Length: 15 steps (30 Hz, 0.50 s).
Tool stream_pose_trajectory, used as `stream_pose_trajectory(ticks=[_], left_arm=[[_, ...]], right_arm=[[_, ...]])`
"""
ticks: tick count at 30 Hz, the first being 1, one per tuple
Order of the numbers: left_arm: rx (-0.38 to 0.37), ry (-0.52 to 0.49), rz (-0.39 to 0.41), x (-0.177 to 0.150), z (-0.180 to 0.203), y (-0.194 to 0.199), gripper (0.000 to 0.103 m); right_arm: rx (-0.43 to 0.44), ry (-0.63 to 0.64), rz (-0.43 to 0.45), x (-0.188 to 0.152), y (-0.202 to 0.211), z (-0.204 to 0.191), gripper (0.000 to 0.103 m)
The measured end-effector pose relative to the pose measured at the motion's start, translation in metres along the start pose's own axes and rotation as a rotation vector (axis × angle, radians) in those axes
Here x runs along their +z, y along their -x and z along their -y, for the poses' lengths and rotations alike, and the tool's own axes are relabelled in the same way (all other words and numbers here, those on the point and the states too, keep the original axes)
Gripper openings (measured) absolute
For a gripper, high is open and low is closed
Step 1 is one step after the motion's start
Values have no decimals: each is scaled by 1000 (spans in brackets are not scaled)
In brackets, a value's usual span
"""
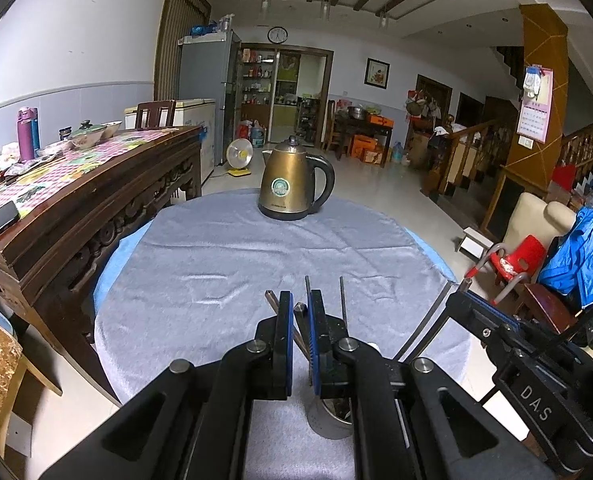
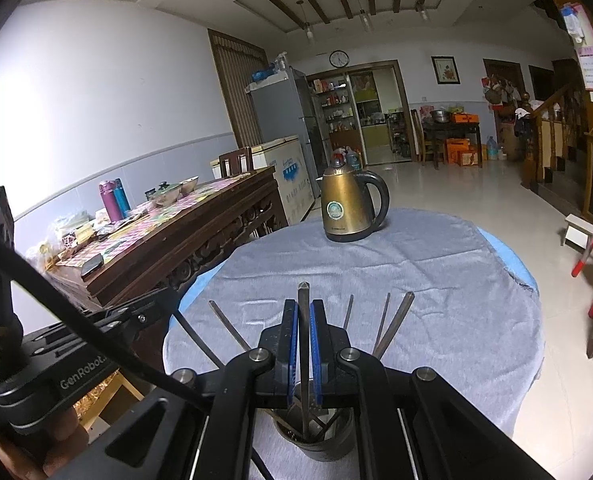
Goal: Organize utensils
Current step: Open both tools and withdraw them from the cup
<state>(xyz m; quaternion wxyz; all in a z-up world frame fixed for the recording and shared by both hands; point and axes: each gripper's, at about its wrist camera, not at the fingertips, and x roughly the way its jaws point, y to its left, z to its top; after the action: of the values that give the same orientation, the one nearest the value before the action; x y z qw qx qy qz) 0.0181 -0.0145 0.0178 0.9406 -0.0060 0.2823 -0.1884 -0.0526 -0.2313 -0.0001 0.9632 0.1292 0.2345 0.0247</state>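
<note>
A metal utensil cup (image 2: pixel 316 436) stands on the grey cloth at the near edge of the round table, with several metal chopsticks (image 2: pixel 392 326) leaning out of it. My right gripper (image 2: pixel 304 312) is directly above the cup, shut on one upright chopstick (image 2: pixel 303 316) whose lower end is inside the cup. In the left wrist view the cup (image 1: pixel 330 420) sits just below my left gripper (image 1: pixel 300 304), which is narrowly closed around a chopstick (image 1: pixel 299 320) that slants between its pads. The right gripper's body (image 1: pixel 536 364) shows at the right.
A brass-coloured electric kettle (image 1: pixel 294 180) stands at the far side of the table. A carved wooden sideboard (image 1: pixel 76 200) with bottles and bowls runs along the left. A red chair (image 1: pixel 516 260) and a chair with blue cloth stand to the right.
</note>
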Motion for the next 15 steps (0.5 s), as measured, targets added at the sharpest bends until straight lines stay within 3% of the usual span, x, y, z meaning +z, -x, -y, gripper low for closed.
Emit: stream_pose_trajectory(ticks=[9,11,12,13,15], left_arm=[[58,-30,-16,-3,3,-5,11],[100,-54,-21,-5,6,-7,33],[118,-59,-21,-6,7,-7,56],[133,-63,-15,-6,7,-7,64],[171,-84,-3,-8,8,-7,64]], right_arm=[[-9,-26,-23,-1,-5,7,8],[-8,-45,-34,-1,-8,9,8],[-7,-54,-40,-1,-9,12,8],[-12,-61,-42,-1,-10,13,9],[-14,-78,-43,-1,-9,17,13]])
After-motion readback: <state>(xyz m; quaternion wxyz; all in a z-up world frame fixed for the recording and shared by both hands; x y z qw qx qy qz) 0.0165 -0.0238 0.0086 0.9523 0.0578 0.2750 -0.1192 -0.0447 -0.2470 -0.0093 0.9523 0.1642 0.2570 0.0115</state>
